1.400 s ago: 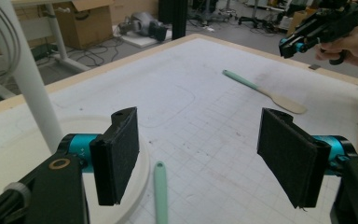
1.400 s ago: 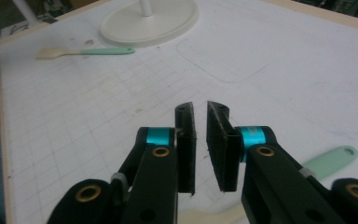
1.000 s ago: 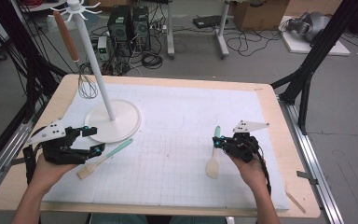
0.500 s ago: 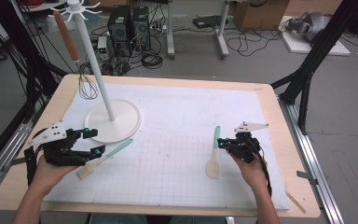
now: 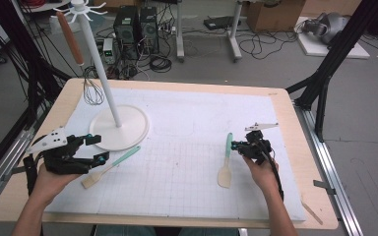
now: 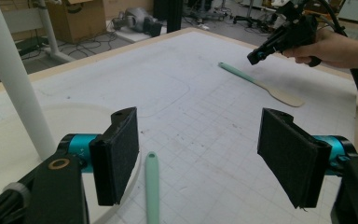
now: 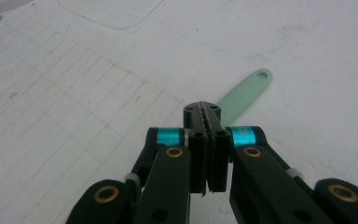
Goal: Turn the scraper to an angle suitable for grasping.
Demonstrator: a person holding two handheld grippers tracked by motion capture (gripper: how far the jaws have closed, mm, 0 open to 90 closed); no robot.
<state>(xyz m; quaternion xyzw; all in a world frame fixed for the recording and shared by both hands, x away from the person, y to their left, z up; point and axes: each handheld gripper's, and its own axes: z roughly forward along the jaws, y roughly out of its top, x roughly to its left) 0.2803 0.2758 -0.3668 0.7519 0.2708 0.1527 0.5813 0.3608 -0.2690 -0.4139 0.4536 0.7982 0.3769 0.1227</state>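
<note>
The left gripper [image 5: 94, 149] stands released, its jaws wide over the mint handle of the left spatula [image 5: 109, 167], which lies near the desk's left edge just in front of the rack base [image 5: 119, 129]; to take it well, I judge the pads should drop level astride the handle and clear of that base. The right gripper [image 5: 235, 145] is clenched on nothing beside the right spatula [image 5: 225, 162], with open mat [image 5: 177, 172] between the two and room toward the front edge.

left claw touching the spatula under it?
Apart. The left gripper view shows the left claw with both pads wide open and the spatula lying on the mat between them, clear of either pad.
</note>
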